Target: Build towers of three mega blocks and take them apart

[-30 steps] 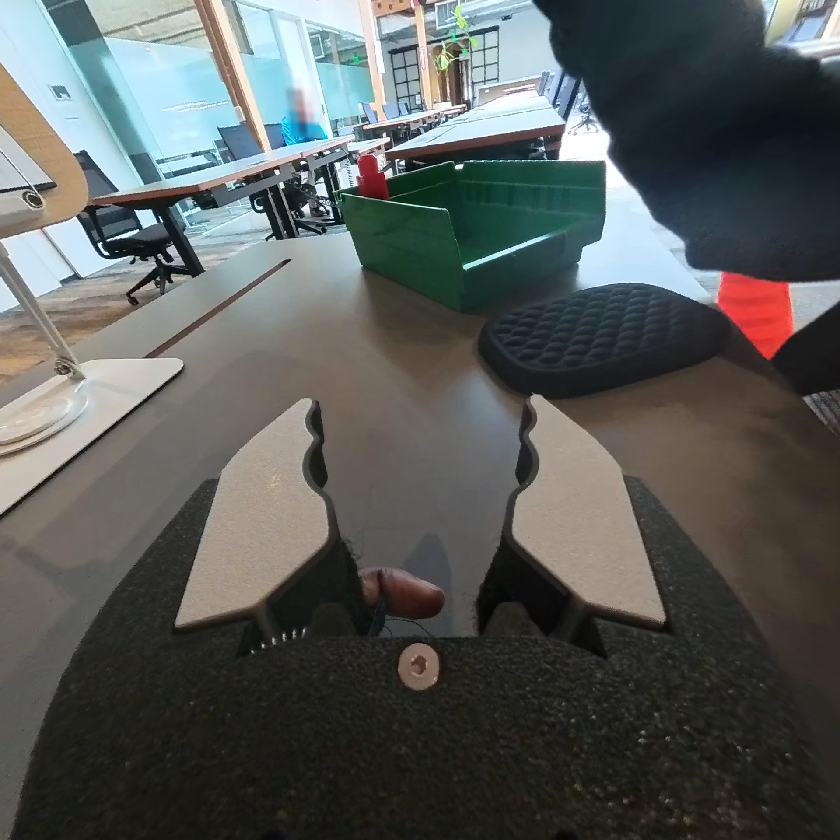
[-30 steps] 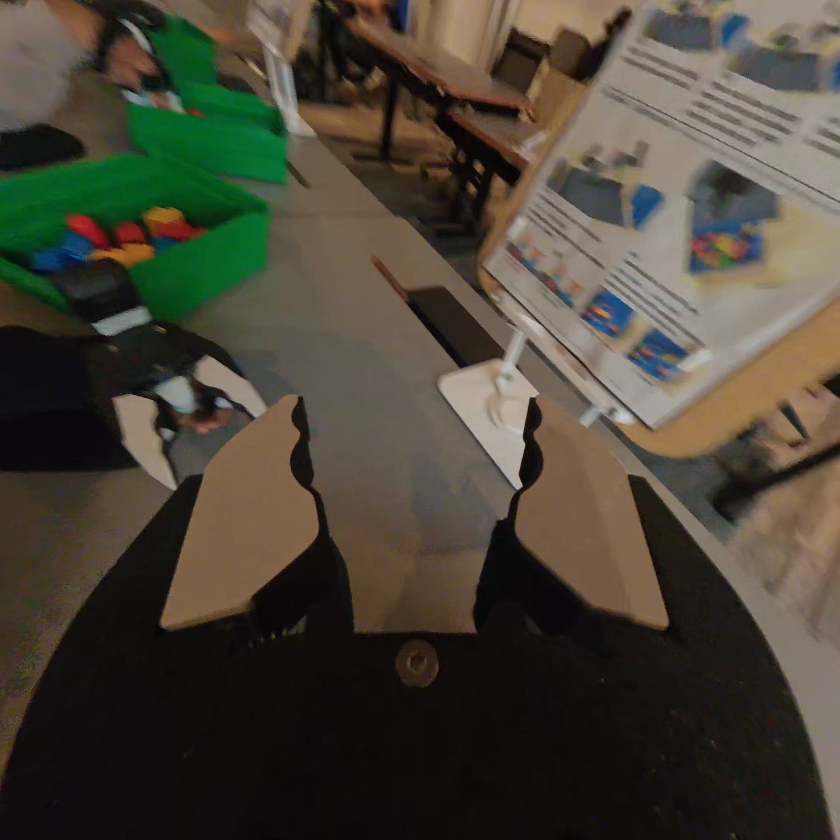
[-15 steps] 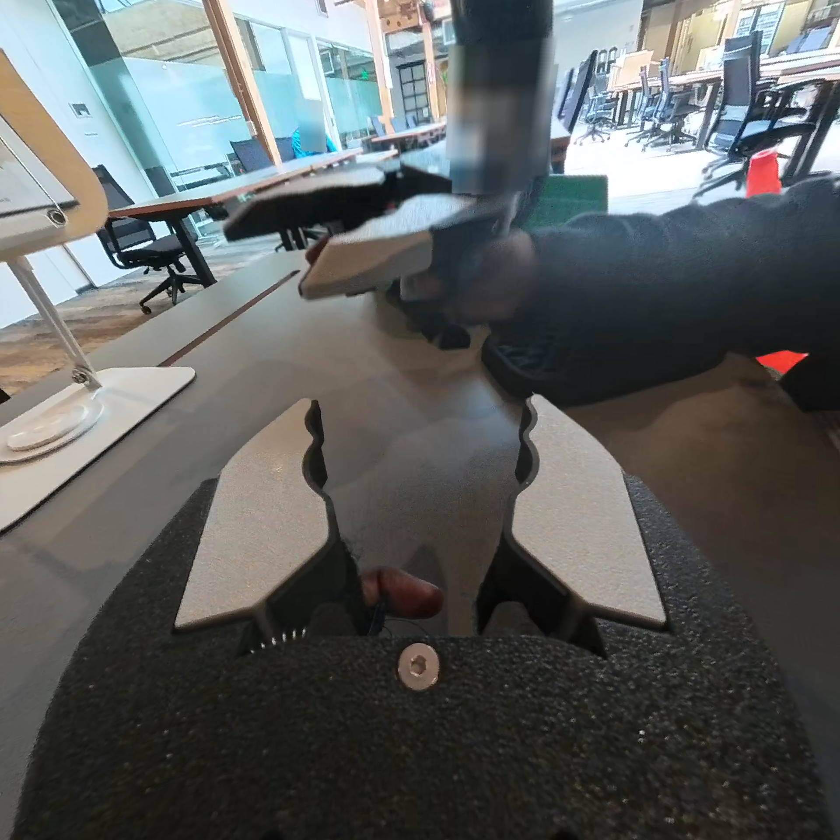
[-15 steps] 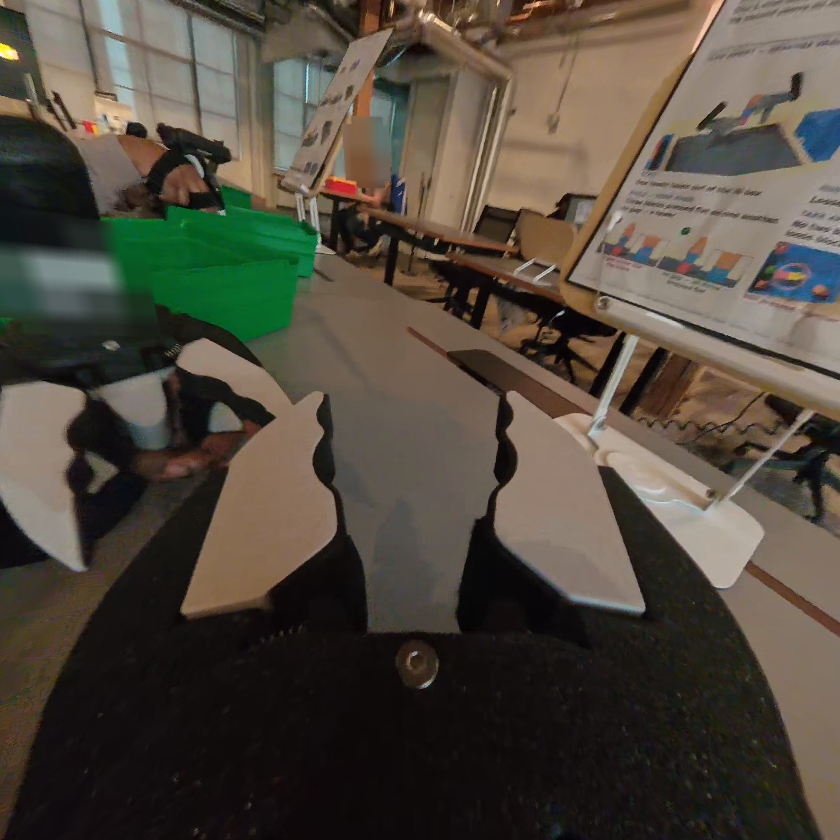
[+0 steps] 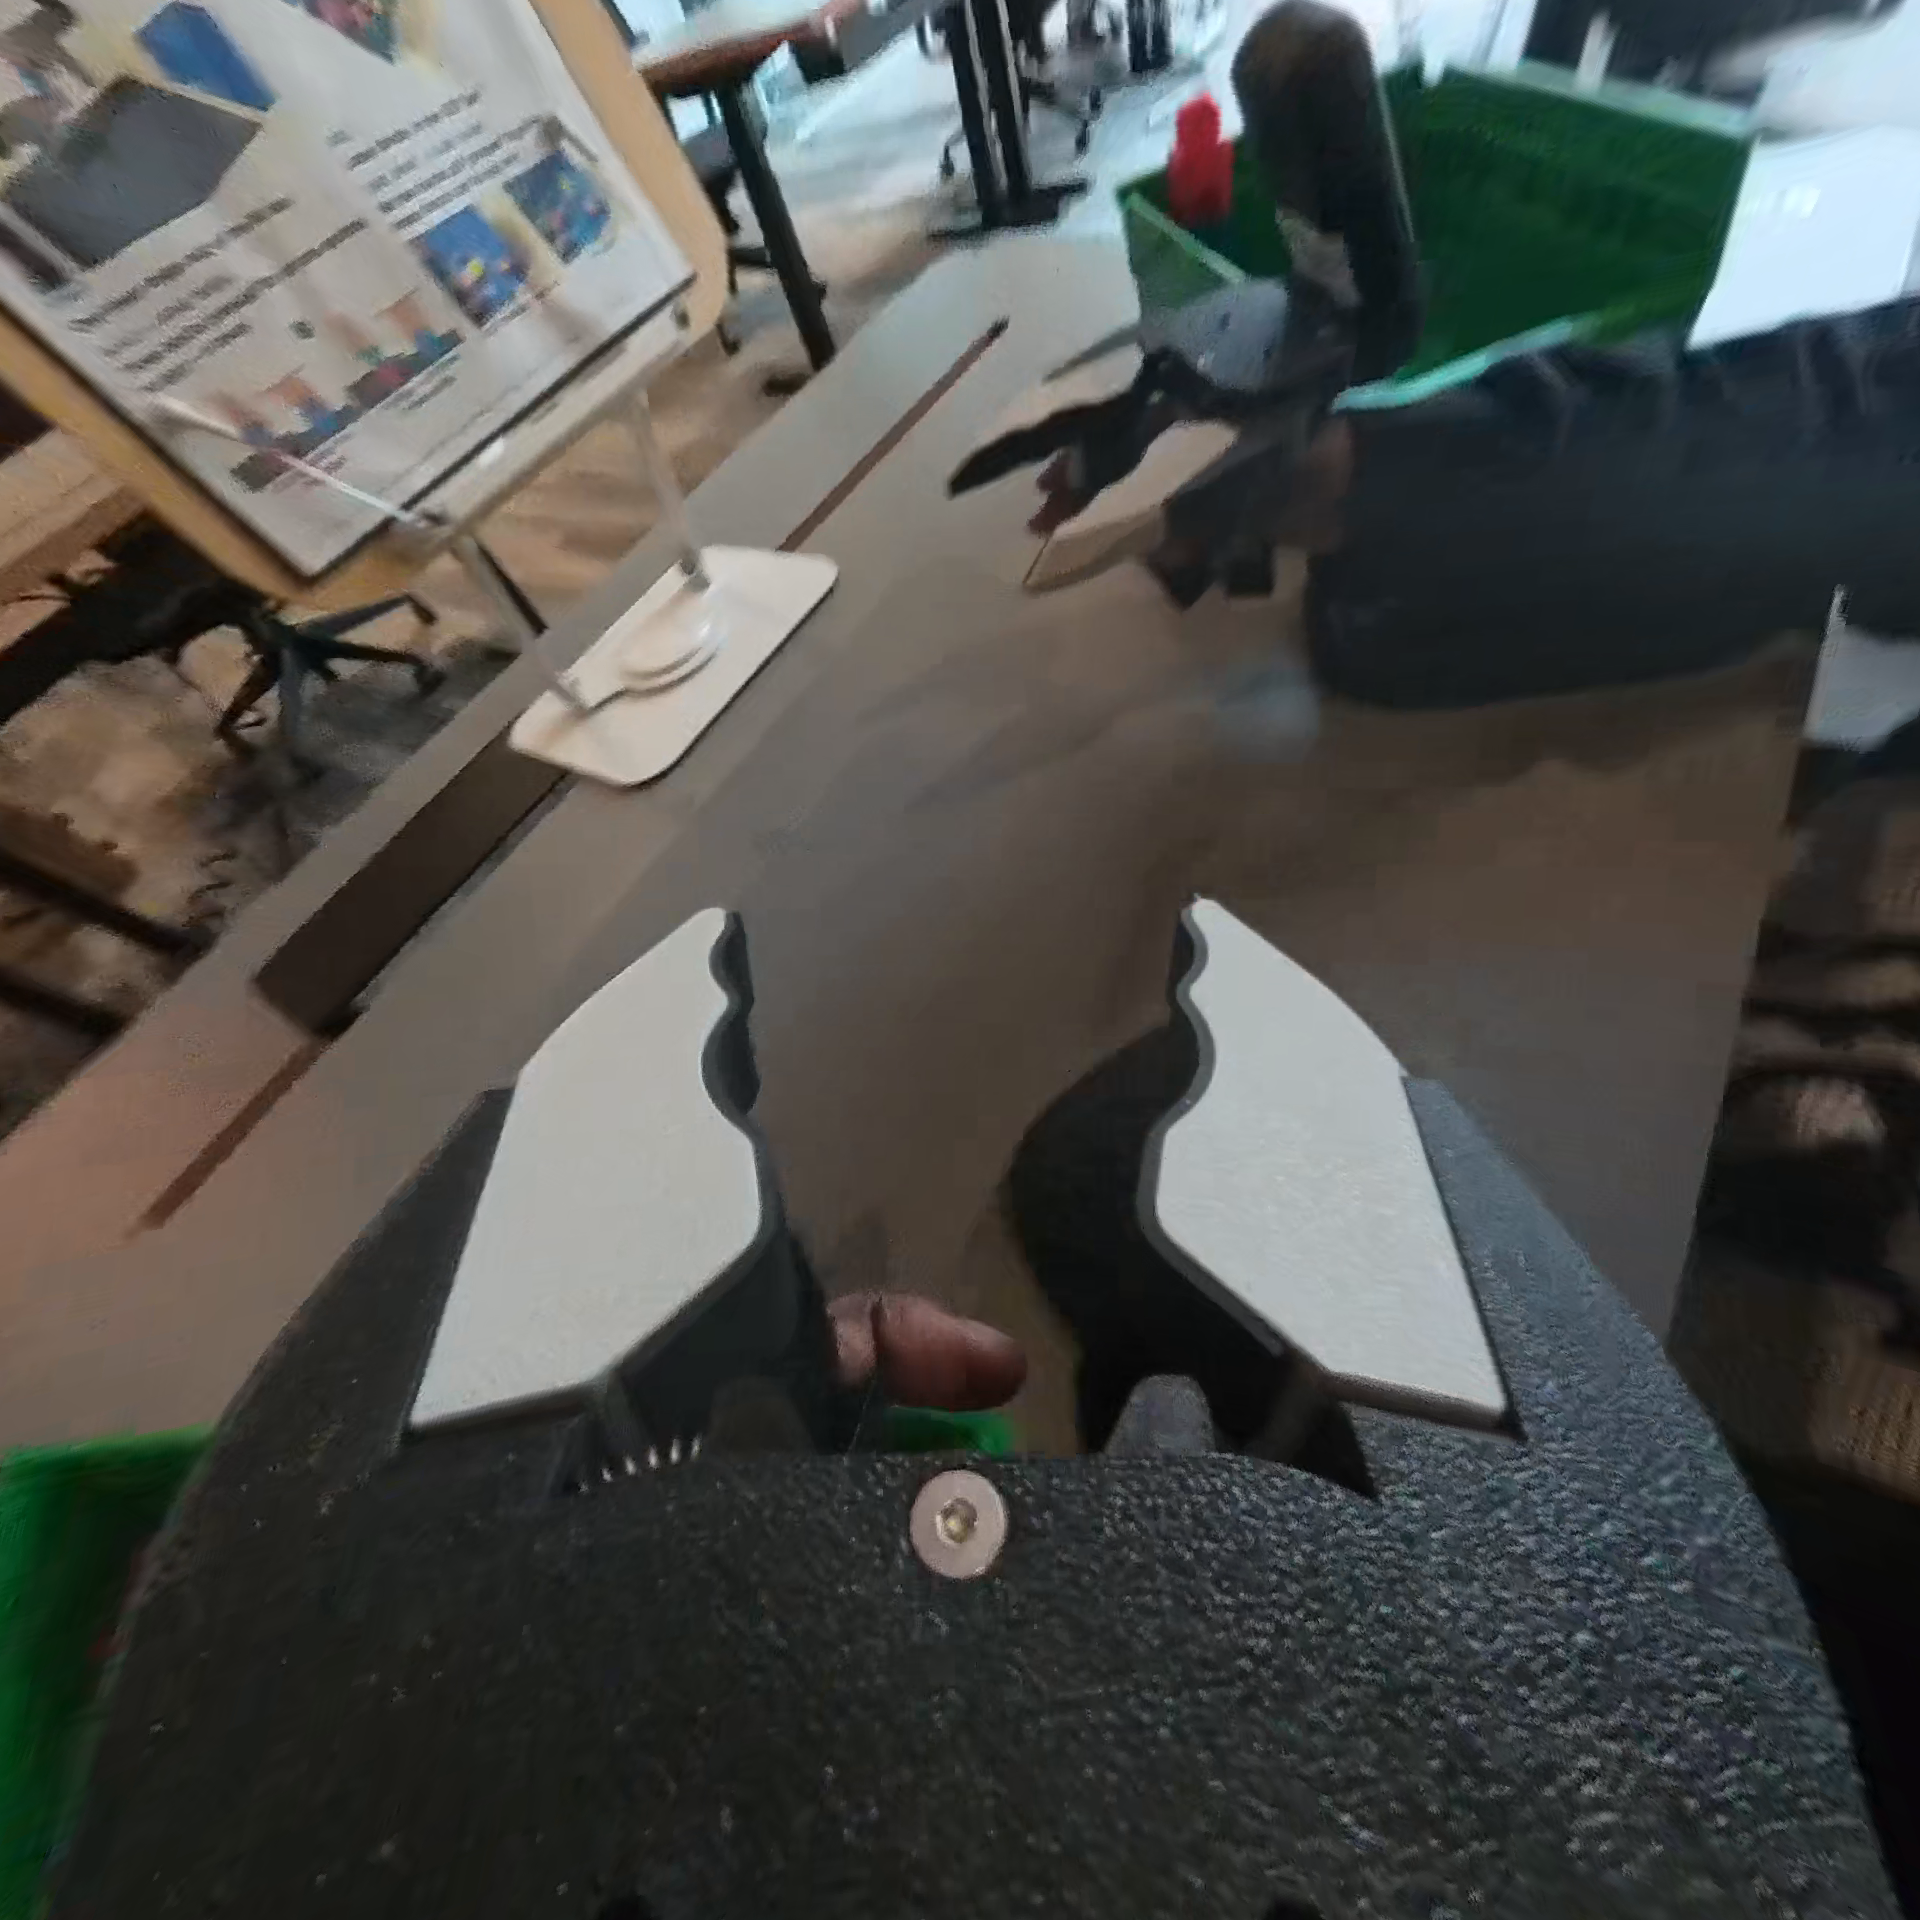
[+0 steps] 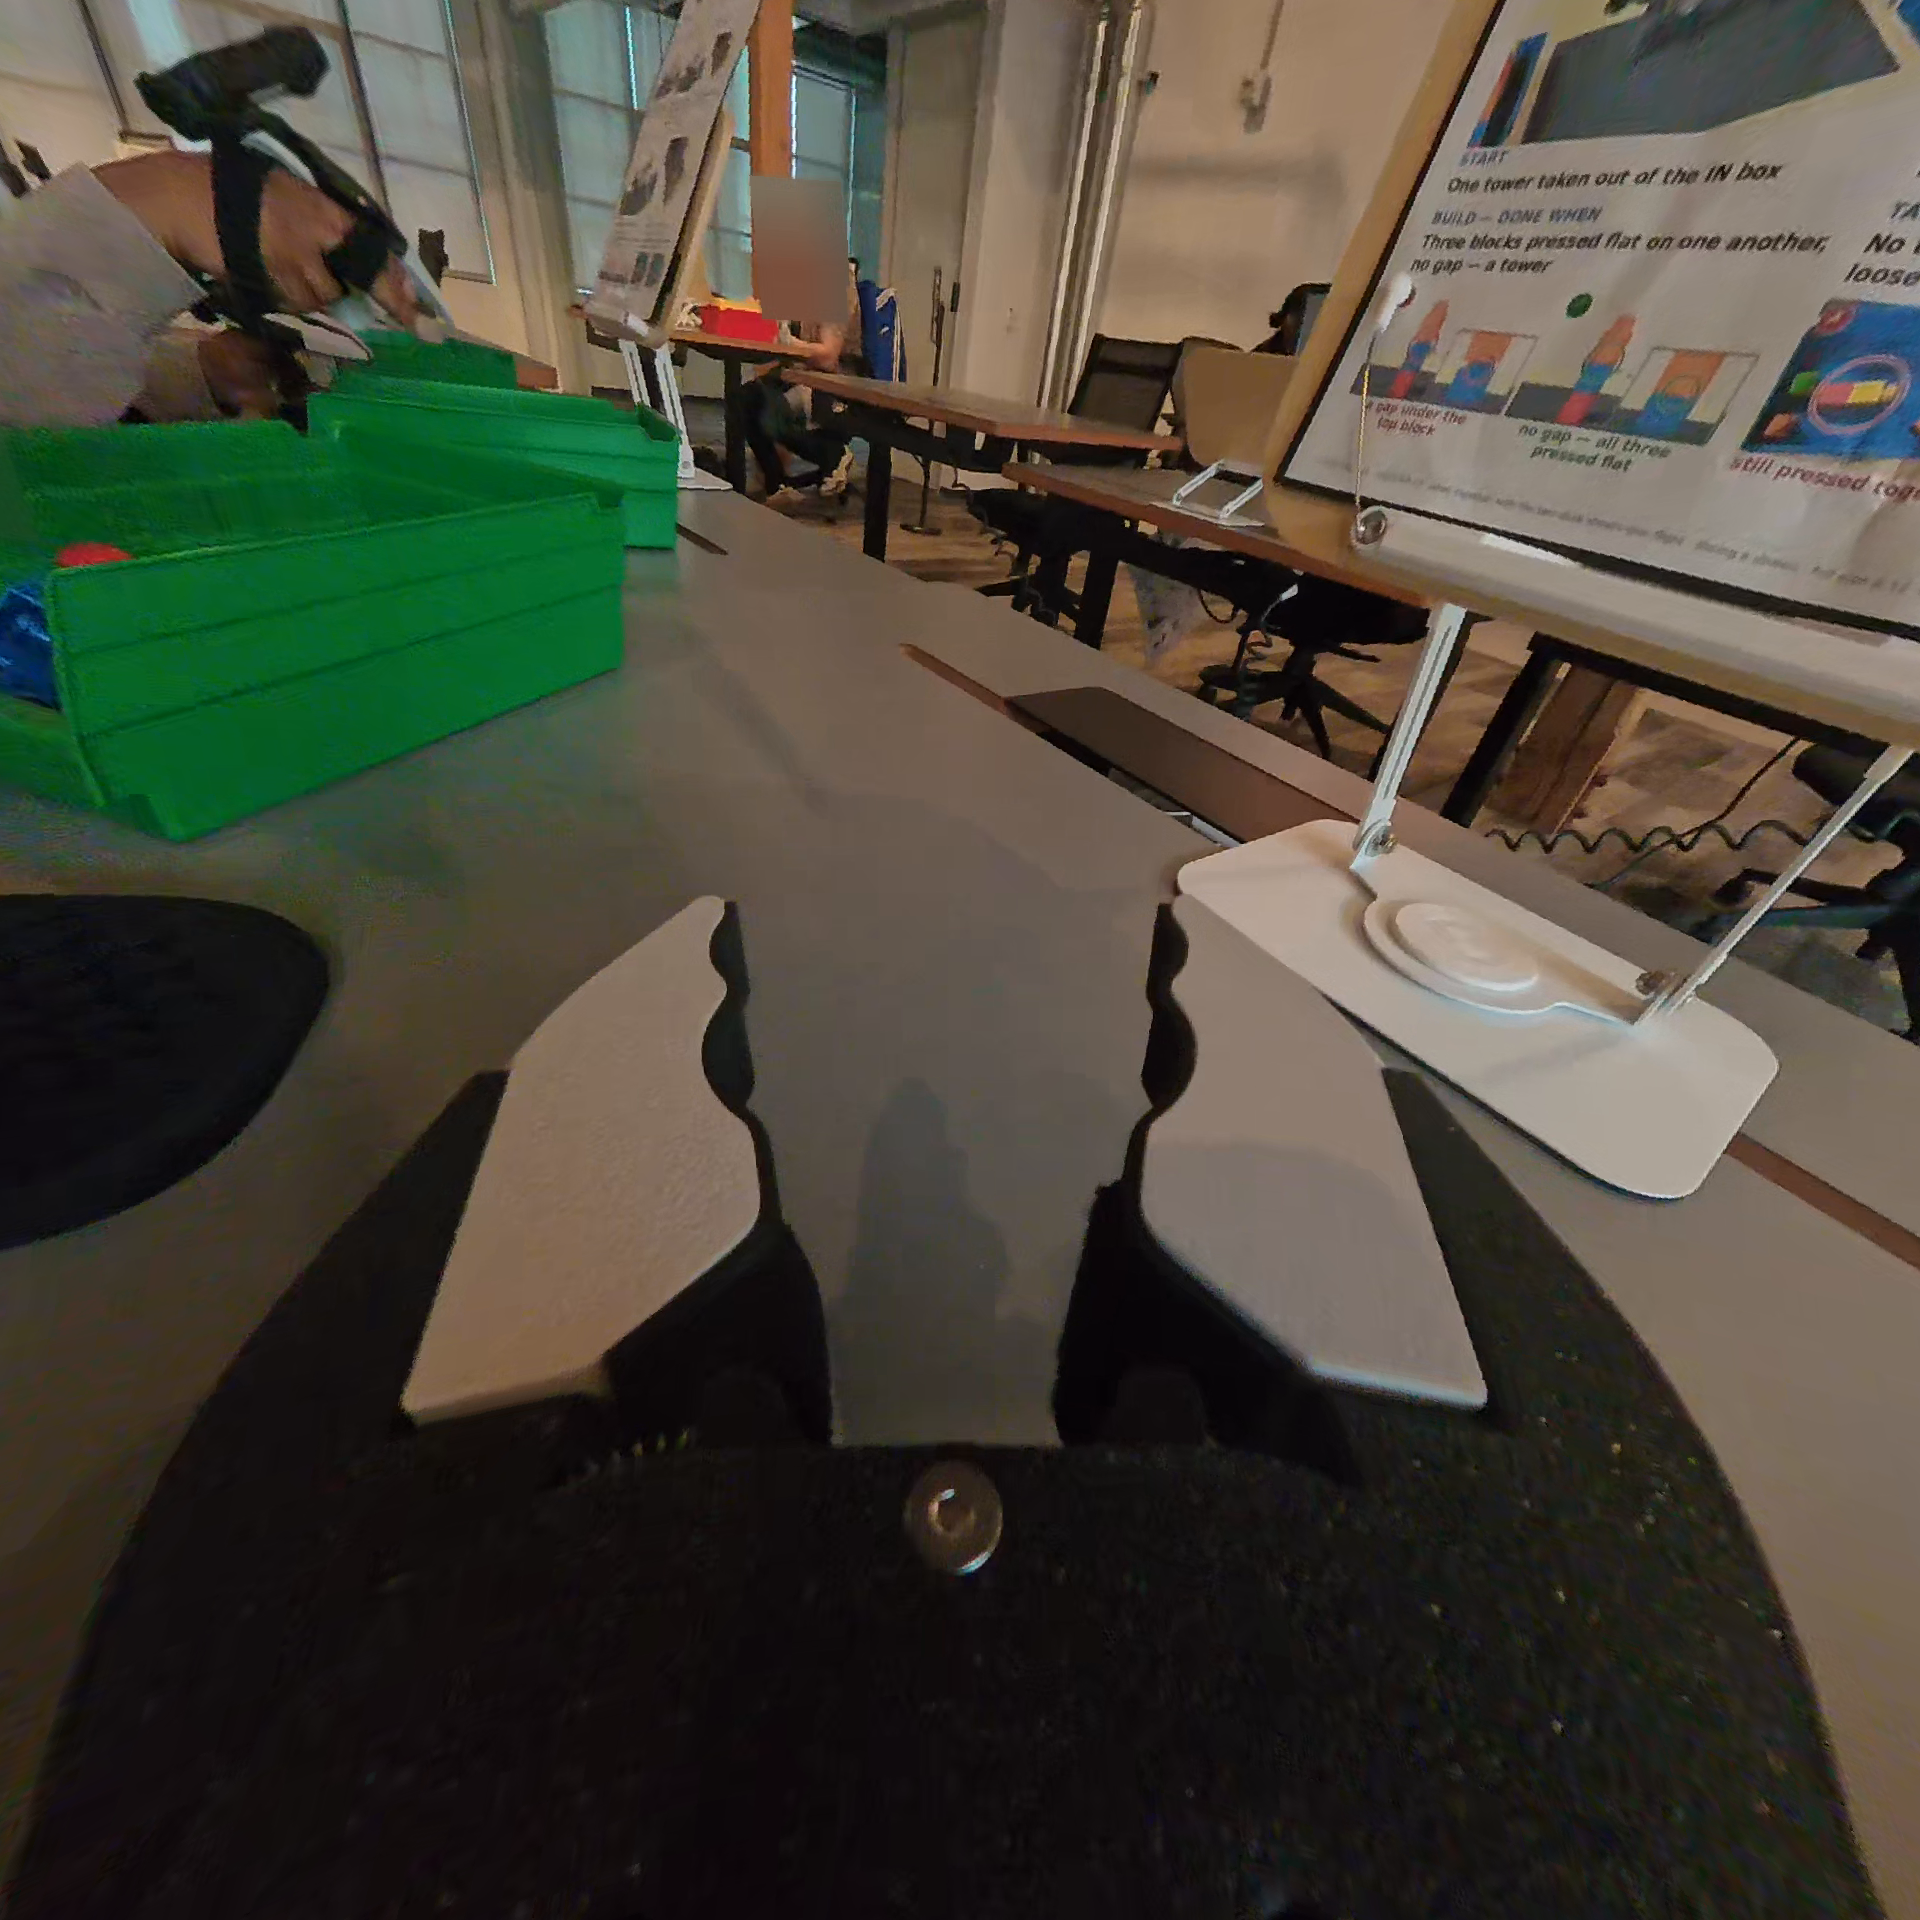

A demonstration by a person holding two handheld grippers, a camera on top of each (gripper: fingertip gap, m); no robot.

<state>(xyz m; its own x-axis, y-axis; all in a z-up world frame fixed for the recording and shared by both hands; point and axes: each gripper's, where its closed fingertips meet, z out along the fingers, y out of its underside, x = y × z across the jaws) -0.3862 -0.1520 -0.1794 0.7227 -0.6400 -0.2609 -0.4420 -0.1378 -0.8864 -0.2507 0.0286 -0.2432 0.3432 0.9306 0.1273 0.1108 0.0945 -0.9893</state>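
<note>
The left gripper (image 5: 961,940) is released and holds nothing; it hangs over the near green bin (image 6: 343,634), whose rim shows as a green edge below it in the blurred left wrist view. The right gripper (image 6: 940,920) is also spread and empty, low over the bare grey table (image 6: 831,790), just beside the white base of the sign stand (image 6: 1507,1018).

The blocks lie in that near bin: a red block (image 6: 91,554) and a blue block (image 6: 21,634) peek over its wall. Another red block (image 5: 1200,161) stands at the far green bin (image 5: 1558,218).

The step in hand looks like the first pick for a tower of 3. To do it well, the left gripper should drop straight over 1 block, straddle its flat sides below the studs, then close squarely, while the right waits clear on the table.

Compared with 0.5 s ago, the left gripper has swung from facing the far bin to above the near bin, and the right gripper has sunk lower.
</note>
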